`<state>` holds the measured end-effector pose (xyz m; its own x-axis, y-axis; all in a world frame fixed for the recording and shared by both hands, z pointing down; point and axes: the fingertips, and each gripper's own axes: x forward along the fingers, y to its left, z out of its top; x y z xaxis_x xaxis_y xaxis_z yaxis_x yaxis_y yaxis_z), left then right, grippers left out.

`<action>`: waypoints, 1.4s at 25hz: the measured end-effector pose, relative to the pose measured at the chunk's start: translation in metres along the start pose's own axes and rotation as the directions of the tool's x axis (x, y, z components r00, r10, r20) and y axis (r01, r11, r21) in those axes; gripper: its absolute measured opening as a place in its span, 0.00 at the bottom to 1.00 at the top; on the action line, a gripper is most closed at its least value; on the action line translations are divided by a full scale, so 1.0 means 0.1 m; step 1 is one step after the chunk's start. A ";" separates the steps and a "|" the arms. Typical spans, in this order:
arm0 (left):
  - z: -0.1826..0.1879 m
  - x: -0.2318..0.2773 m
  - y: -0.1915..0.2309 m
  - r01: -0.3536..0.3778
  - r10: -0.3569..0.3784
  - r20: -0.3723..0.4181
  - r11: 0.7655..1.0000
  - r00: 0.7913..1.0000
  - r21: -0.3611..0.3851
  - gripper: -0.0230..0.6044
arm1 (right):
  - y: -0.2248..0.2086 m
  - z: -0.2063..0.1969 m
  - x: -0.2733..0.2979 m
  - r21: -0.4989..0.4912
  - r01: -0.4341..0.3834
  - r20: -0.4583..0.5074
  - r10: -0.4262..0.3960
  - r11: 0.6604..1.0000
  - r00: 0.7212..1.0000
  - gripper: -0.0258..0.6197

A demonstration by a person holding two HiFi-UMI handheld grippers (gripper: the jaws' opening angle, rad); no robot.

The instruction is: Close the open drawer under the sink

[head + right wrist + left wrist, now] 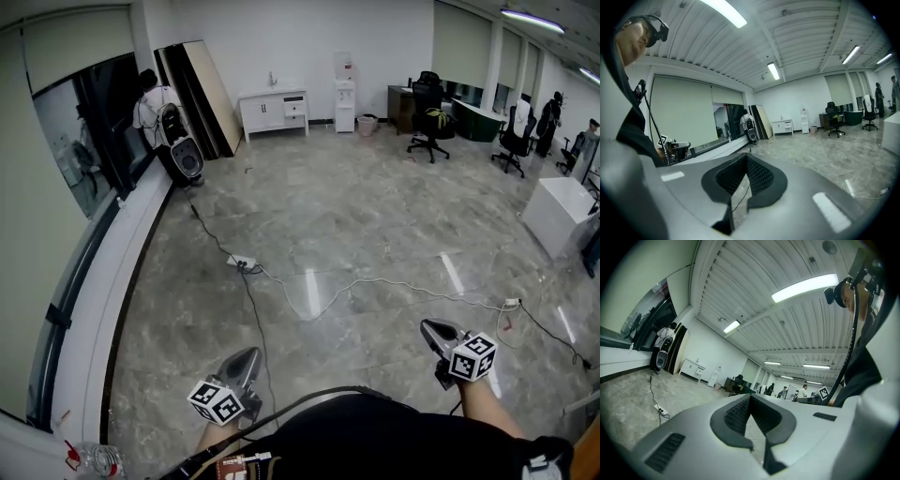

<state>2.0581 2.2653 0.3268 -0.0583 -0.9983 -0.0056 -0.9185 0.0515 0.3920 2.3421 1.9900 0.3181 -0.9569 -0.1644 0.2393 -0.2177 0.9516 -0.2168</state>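
The white sink cabinet [272,111] stands against the far wall, well across the room; one of its right-hand drawers [294,110] seems to stick out slightly. It also shows small as the sink cabinet [691,367] in the left gripper view and the sink cabinet [783,125] in the right gripper view. My left gripper [251,354] and right gripper [427,325] are held close to my body, pointing out over the floor. In the gripper views the left gripper [749,397] and the right gripper [746,156] have their jaws closed tip to tip, nothing between them.
A power strip [241,262] with long cables crosses the marble floor. A speaker [187,157] and a person [150,98] are by the left window ledge. A water dispenser [345,94], office chairs [429,122] and a white box [561,214] stand further off.
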 end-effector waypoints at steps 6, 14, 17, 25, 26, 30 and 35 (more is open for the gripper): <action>0.14 0.48 0.10 -0.067 0.067 0.008 0.997 0.998 0.036 0.03 | -0.58 0.13 0.46 0.010 -0.075 0.002 0.075 0.997 0.997 0.04; 0.35 1.61 0.02 -0.152 0.147 0.088 0.987 0.985 0.044 0.03 | -1.75 0.72 1.10 -0.033 -0.193 -0.001 0.193 0.981 0.981 0.04; 0.34 2.05 0.03 -0.159 0.156 0.102 0.987 0.982 0.020 0.03 | -2.10 0.91 1.28 -0.047 -0.218 0.012 0.219 0.975 0.976 0.04; 0.35 2.91 0.18 -0.142 0.141 0.056 0.989 0.988 0.026 0.03 | -2.76 0.91 1.68 0.005 -0.232 -0.002 0.232 0.973 0.973 0.04; 0.36 2.98 0.26 -0.145 0.144 0.053 0.989 0.988 0.022 0.03 | -2.82 0.90 1.74 0.010 -0.228 -0.007 0.228 0.974 0.974 0.04; 0.38 3.32 0.60 -0.135 0.134 0.043 0.991 0.990 0.000 0.03 | -3.07 0.91 2.06 0.033 -0.196 -0.018 0.197 0.980 0.980 0.04; 0.57 3.78 1.23 -0.079 0.080 0.042 0.997 0.996 -0.017 0.03 | -3.24 1.16 2.64 0.005 -0.150 -0.015 0.150 0.989 0.989 0.04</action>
<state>1.9008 1.8962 0.3207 -0.1479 -0.9889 -0.0132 -0.9042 0.1298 0.4070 2.1375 1.6081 0.3419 -0.9757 -0.0158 0.2184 -0.0727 0.9641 -0.2552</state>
